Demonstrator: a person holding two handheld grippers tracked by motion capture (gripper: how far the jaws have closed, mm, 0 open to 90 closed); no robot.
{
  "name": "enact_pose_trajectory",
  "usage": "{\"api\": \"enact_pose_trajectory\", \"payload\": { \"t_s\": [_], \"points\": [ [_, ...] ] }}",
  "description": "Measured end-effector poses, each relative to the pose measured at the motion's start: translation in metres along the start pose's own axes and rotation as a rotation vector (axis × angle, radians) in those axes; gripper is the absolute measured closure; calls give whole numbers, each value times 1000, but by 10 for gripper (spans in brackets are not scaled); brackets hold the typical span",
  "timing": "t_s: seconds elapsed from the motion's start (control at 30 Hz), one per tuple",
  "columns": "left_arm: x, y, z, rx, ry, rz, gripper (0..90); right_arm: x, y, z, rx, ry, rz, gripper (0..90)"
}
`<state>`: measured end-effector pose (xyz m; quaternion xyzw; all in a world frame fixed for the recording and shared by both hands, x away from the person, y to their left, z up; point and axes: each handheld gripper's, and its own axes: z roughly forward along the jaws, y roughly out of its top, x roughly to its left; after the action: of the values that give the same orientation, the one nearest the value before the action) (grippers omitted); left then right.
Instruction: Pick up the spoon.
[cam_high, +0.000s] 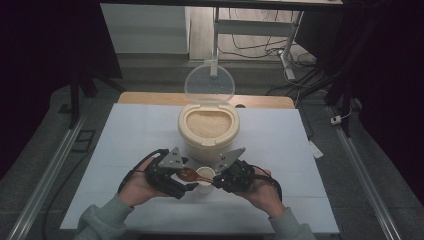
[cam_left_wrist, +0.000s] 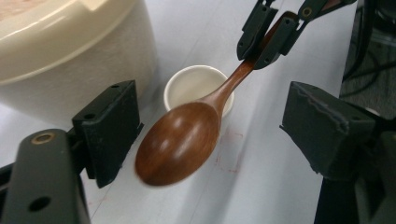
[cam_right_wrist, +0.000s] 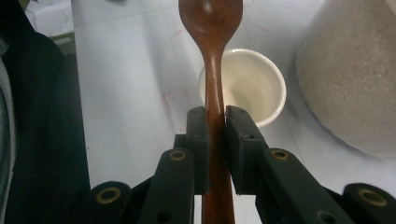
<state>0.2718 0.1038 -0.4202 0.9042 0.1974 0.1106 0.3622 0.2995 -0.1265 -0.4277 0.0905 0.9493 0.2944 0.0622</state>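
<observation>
the white table (cam_high: 125, 150) carries everything, its far edge showing a strip of bare wood. at its middle stands the cream rice container (cam_high: 208, 131), filled with pale grain, its clear round lid (cam_high: 209, 82) tipped up behind it. just in front of the container sits a small white cup (cam_high: 205, 175), empty as far as the gripper views show.

the left gripper (cam_high: 186, 181) and the right gripper (cam_high: 215, 181) meet low over the cup, each held in a hand with a grey-green sleeve. the right gripper's jaws are clamped tight on the handle of the wooden spoon (cam_left_wrist: 187, 135) (the grip sits roughly mid-handle in the right gripper view). the spoon runs level from there, crossing above the cup, its bowl reaching between the left gripper's jaws. those jaws stand wide apart on either side of the bowl, neither pad touching it.
</observation>
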Motion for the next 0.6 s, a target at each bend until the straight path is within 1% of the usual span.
{"api": "enact_pose_trajectory", "payload": {
  "t_s": [0.13, 0.23, 0.3, 0.33, 0.37, 0.47, 0.5, 0.6],
  "points": [
    [-2, 6, 10, 45, -22, 45, 236, 3, 2, -2, -12, 6, -18, 792],
    [-4, 8, 16, 77, -38, 79, 280, 5, 4, -2, -16, 12, -41, 792],
    [-5, 10, 20, 101, -59, 102, 310, 6, 4, -1, -13, 18, -56, 792],
    [-5, 11, 22, 109, -68, 109, 328, 7, 5, -1, -15, 21, -63, 792],
    [-5, 11, 23, 118, -75, 116, 363, 9, 5, -1, -9, 28, -80, 792],
    [-5, 12, 26, 138, -103, 133, 402, 11, 6, 0, -11, 33, -94, 792],
    [-5, 12, 27, 142, -113, 136, 421, 12, 6, 0, -3, 38, -110, 792],
    [-4, 11, 30, 156, -137, 141, 482, 15, 7, 1, -13, 46, -140, 792]
  ]
}}
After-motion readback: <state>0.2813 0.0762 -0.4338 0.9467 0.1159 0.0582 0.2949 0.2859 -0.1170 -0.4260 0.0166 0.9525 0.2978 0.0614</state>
